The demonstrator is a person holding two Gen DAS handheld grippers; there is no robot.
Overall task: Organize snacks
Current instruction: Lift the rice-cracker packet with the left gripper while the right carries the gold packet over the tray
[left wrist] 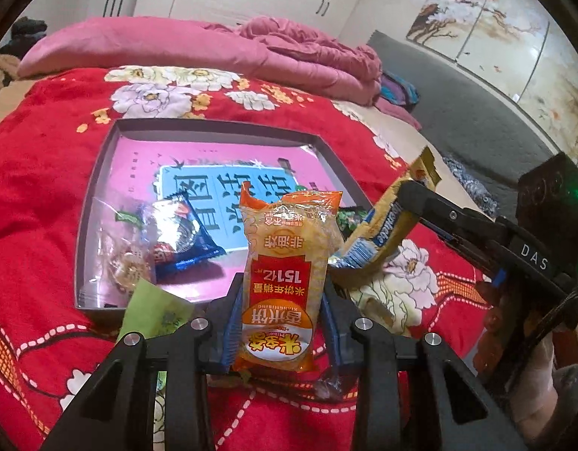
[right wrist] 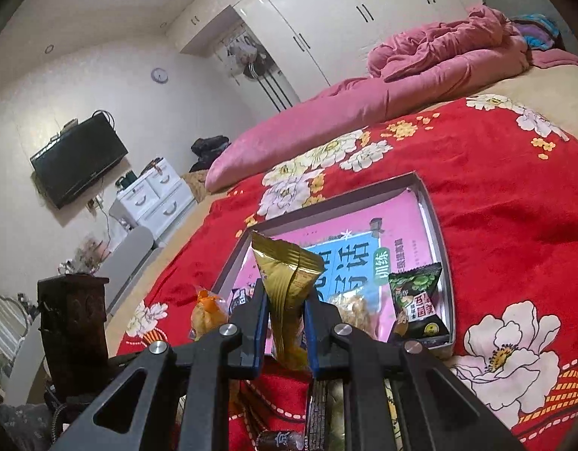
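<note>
Two packets are gripped: an orange one (left wrist: pixel 279 282) by the left fingers (left wrist: pixel 279 312), a gold one (right wrist: pixel 287 300) by the right fingers (right wrist: pixel 287 323), low in frame.

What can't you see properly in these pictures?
- Left wrist view: the orange snack pack hides part of the tray.
- Right wrist view: the gold packet covers the tray's picture.
- Right wrist view: wrapped sweets under the gripper, labels unreadable.
</note>
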